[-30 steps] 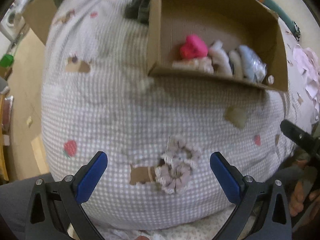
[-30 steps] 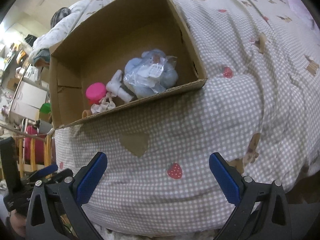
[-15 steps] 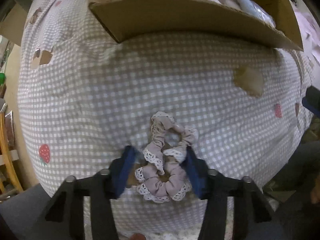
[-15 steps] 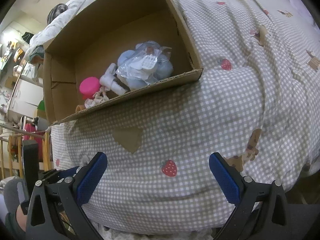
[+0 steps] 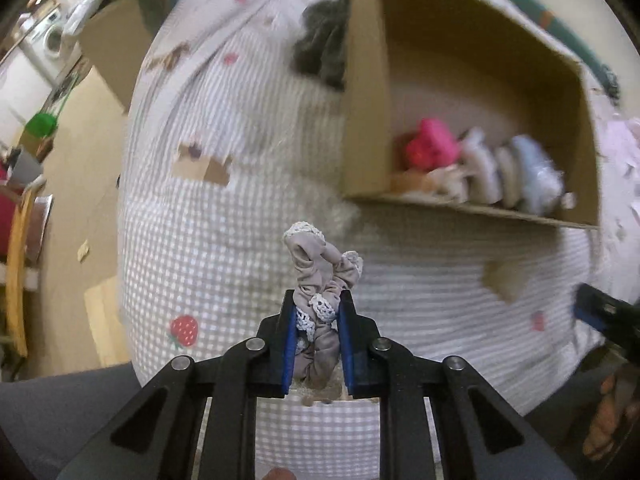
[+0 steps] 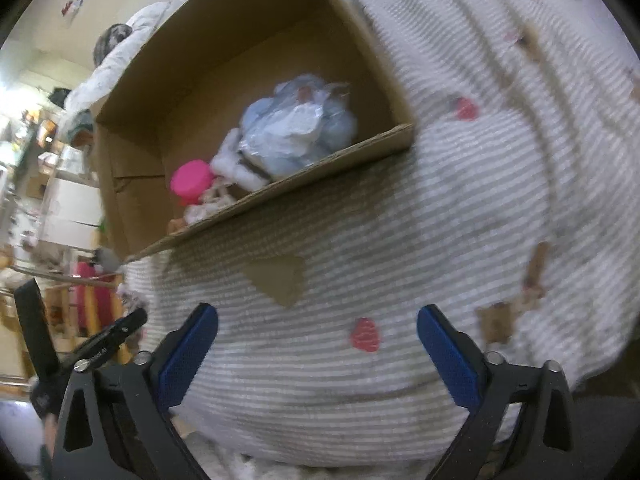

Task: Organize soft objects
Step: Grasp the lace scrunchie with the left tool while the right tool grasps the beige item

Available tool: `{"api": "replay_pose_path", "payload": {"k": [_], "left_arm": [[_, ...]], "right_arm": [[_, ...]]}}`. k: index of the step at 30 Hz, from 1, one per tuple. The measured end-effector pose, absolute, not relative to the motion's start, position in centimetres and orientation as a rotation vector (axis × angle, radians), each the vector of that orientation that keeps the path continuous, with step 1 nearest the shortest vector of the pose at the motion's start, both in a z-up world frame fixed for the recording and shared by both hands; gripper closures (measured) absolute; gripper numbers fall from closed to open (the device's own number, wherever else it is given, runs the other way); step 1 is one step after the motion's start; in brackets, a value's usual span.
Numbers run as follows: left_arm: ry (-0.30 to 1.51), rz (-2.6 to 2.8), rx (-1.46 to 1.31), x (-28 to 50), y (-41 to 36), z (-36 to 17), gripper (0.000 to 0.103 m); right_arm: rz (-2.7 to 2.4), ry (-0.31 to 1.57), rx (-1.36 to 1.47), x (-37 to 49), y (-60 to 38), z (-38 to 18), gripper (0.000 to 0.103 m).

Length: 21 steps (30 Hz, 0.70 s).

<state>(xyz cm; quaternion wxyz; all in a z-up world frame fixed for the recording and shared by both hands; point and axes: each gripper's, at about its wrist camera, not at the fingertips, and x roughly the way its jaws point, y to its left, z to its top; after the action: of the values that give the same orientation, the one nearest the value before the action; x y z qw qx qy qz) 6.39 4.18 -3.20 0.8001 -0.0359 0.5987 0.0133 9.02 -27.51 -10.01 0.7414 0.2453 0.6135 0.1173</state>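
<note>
My left gripper point(image 5: 318, 320) is shut on a grey scrunchie with white lace trim point(image 5: 318, 268) and holds it lifted above the checked bedcover point(image 5: 224, 248). The open cardboard box point(image 5: 366, 92) lies ahead to the right. It holds a pink item point(image 5: 430, 148), white soft items point(image 5: 480, 168) and a pale blue bagged item point(image 5: 536, 176). My right gripper point(image 6: 318, 340) is open and empty above the bedcover point(image 6: 460, 200), in front of the box point(image 6: 332, 158). The pink item point(image 6: 191, 178) and the blue bag point(image 6: 298, 134) show there too.
A dark grey fuzzy item point(image 5: 320, 46) lies behind the box's left wall. The bed edge drops to a floor at the left with a second cardboard box point(image 5: 114, 46) and a wooden chair point(image 5: 18, 272). My left gripper's frame point(image 6: 100, 344) shows at the right view's left edge.
My left gripper closed on the scrunchie and lifted it off the bedcover, now facing the box. My right gripper stayed open and barely shifted.
</note>
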Motion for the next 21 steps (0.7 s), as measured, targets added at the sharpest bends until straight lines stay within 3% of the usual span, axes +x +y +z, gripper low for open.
{"api": "replay_pose_path", "payload": {"k": [1,2,4,12,18,21], "left_arm": [[1.269,0.013,-0.069,6.4,3.9,-2.7,0.086],[1.256,0.000,-0.063,6.3,3.7,-2.3,0.086],[1.246,-0.014,-0.061,6.4,2.8,-2.2,0.086],[1.271,-0.029,-0.111,7.2,2.9,-3.3,0.086],[1.281,-0.035,-0.135,7.4,3.0,-3.6,0.086],[1.276,-0.030,-0.137,7.5,3.1,-3.5,0.086]], "right_arm": [[0.288,1.355,0.575,9.2,-27.2,-10.3,0.025],[0.316,1.370,0.604,9.5,-26.8,-10.7,0.034],[0.339,1.387,0.612,10.1,-25.8,-11.2,0.043],[0.309,1.452,0.627,12.3,-23.2,-13.7,0.048],[0.291,1.459,0.556,13.0,-22.3,-14.5,0.094],[0.320,1.437,0.525,12.9,-21.6,-13.8,0.097]]}}
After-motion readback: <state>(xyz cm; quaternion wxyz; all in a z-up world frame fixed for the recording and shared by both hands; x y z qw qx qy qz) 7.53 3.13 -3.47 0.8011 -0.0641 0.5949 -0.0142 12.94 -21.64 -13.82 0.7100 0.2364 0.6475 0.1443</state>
